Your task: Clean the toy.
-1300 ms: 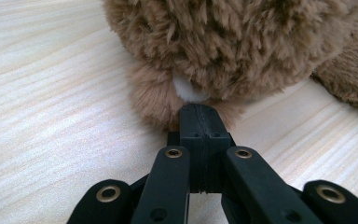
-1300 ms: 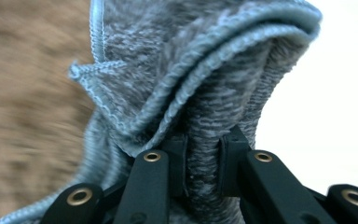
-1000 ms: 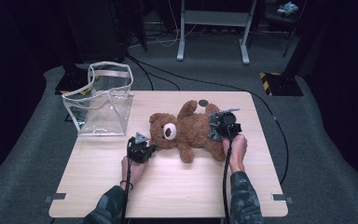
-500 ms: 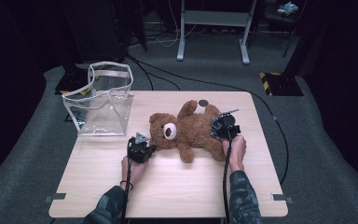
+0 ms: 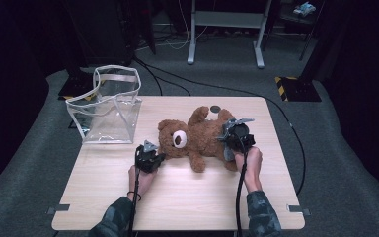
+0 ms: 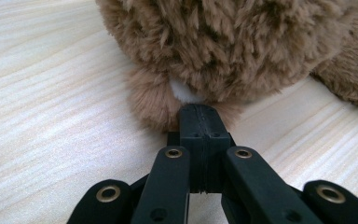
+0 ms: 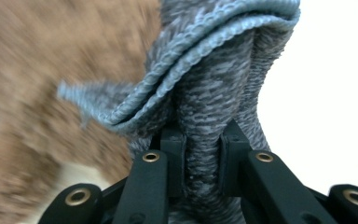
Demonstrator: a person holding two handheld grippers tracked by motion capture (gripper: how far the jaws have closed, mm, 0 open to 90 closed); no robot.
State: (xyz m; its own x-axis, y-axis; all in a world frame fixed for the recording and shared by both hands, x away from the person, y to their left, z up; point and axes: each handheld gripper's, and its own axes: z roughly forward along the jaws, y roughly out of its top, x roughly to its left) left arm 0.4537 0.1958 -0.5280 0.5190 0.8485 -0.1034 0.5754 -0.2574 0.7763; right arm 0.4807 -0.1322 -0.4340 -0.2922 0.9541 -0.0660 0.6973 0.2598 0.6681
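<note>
Currently mid-undress. Clear bag (image 5: 109,109) standing far left on tabletop (image 5: 187,197), untouched. Left hand-held gripper (image 6: 199,122) clamped fully on bear's (image 5: 197,136) ear, pinning head to the wood. Bear lying on its back mid-tabletop. Right hand-held gripper (image 7: 204,154) pinching bunched grey cloth (image 7: 214,60) at bear's leg end, lifted off tabletop. Next, probably: hold ear pin, pull cloth clear of legs without dragging bear.

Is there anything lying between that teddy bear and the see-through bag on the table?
Nothing visible does. Bare table separates the teddy bear from the clear bag. The left gripper sits at the bear's head, nearer the person.
</note>
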